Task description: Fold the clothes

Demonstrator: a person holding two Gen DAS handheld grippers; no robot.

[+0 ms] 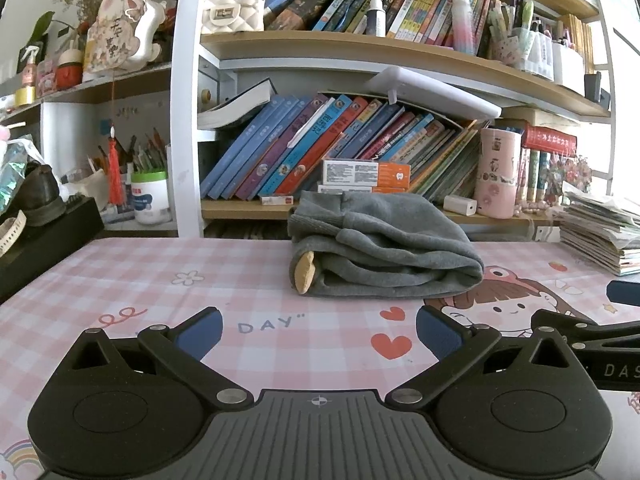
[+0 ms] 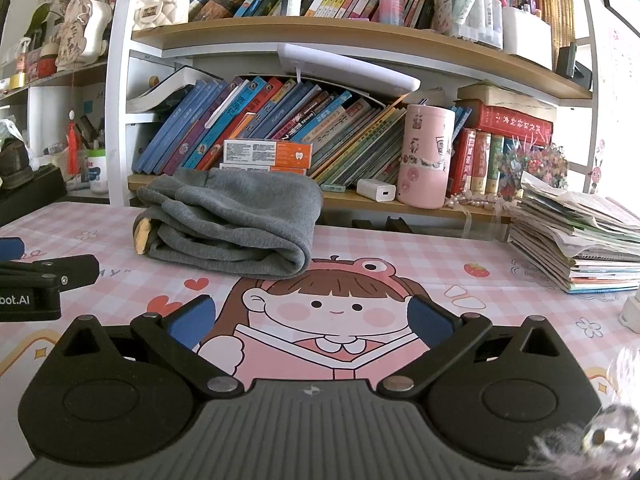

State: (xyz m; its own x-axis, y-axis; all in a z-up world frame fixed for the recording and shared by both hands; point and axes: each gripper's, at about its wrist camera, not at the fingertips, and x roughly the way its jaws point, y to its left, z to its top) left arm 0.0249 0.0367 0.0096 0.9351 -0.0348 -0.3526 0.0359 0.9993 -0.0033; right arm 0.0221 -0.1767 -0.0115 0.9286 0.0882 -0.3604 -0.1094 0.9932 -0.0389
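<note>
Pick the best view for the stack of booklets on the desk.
Right wrist view: the booklet stack shows whole, top and layered edges clear. The left wrist view catches it only at the right frame edge, smaller and cut off.

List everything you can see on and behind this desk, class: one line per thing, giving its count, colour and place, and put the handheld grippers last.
folded garment: one, grey with a tan patch at its left end, on the desk mat, far centre.
desk mat: one, pink check with a cartoon girl, covering the desk.
stack of booklets: one pile, mixed colours, right side of the mat.
pink tumbler: one, pink with stickers, lower shelf on the right.
white charger: one, white, lower shelf beside the tumbler.
orange and white boxes: two, stacked, lower shelf behind the garment.
leaning books: many, mostly blue, lower shelf.
quilted handbag: one, cream, upper shelf.
left gripper: one, black with blue pads, open, holding nothing.
right gripper: one, same colours, open, holding nothing.
</note>
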